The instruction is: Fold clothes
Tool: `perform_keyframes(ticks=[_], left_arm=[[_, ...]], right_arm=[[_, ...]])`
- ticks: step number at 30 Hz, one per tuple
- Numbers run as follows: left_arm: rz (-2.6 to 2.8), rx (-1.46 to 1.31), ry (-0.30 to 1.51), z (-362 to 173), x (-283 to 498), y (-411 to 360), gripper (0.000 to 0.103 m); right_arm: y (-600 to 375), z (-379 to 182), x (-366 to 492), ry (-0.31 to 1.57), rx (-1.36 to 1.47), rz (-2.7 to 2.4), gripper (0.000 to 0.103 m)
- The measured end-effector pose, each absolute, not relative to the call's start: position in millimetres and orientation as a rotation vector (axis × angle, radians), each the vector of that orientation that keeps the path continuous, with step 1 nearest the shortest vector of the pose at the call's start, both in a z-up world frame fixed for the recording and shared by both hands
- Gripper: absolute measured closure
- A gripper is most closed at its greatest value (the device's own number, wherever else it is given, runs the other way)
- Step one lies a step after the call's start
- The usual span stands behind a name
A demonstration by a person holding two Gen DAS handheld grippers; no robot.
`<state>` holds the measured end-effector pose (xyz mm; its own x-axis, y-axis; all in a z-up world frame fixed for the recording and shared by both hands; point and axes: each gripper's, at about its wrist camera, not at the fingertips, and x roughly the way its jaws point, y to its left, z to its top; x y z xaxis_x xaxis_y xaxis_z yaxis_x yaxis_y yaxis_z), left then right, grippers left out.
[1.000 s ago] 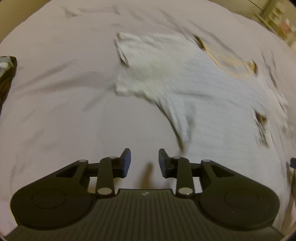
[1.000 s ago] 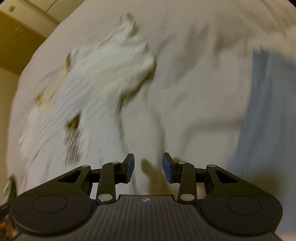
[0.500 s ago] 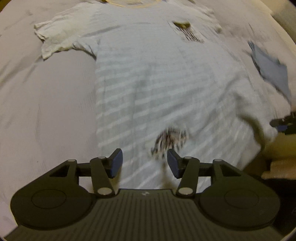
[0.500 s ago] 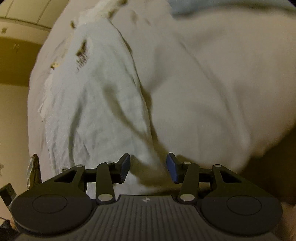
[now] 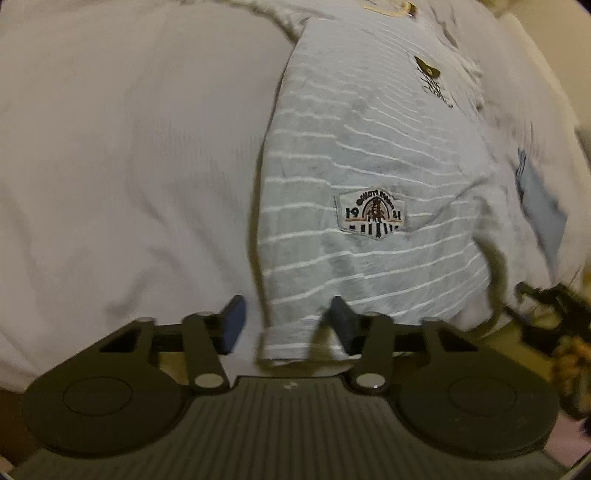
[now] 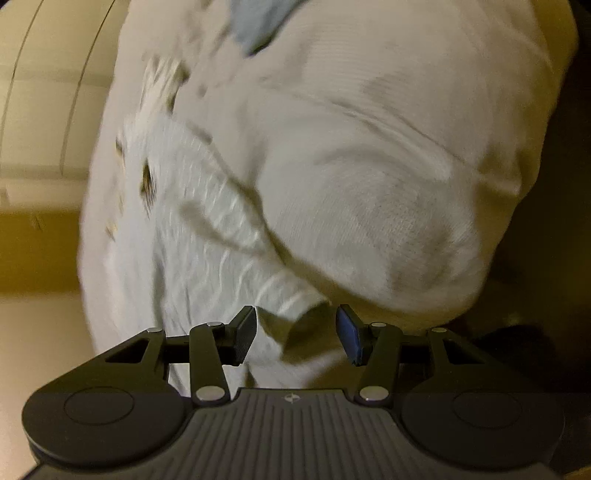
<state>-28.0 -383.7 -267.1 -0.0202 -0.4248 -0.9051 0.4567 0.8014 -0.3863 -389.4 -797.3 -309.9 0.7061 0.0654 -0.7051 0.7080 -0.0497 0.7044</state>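
A grey T-shirt (image 5: 362, 155) with thin white stripes lies flat on the pale bed sheet (image 5: 129, 147), a sewn patch (image 5: 373, 212) near its hem. My left gripper (image 5: 286, 325) is open, its fingers either side of the shirt's near-left hem corner (image 5: 291, 343). In the right wrist view the same shirt (image 6: 207, 236) runs away to the upper left. My right gripper (image 6: 295, 332) is open over the other hem corner (image 6: 288, 302), at the bed's edge. The right gripper (image 5: 554, 314) also shows at the right edge of the left wrist view.
A folded light-blue garment (image 5: 539, 192) lies on the bed to the right of the shirt, and the garment (image 6: 258, 18) shows again at the top of the right wrist view. The sheet bulges over the mattress corner (image 6: 406, 221). A pale wall (image 6: 44, 110) stands beyond.
Both grippers have swung from the shirt's upper part down to its hem and come in close. Each open gripper now straddles a hem corner.
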Motion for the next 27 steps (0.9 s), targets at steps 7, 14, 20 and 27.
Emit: perform_keyframes(ticks=[7, 14, 20, 27], left_arm=[[-0.644, -0.046, 1.468, -277.1, -25.0, -384.0, 0.083], [-0.702, 0.027, 1.474, -265.8, -24.5, -394.1, 0.098], [-0.769, 0.063, 1.455, -242.6, -15.8, -386.6, 0.098], [-0.818, 0.217, 1.506, -263.3, -20.4, -402.1, 0.097]], right_arm=[[-791.1, -354.4, -418.9, 0.333, 1.9, -0.609, 0.05], [-791.1, -347.1, -416.8, 0.294, 1.858, -0.642, 0.094], [-816.9, -277.5, -404.2, 0.512, 1.372, -0.641, 0.097], [-818.6, -274.7, -425.0, 0.644, 1.274, -0.734, 0.076]])
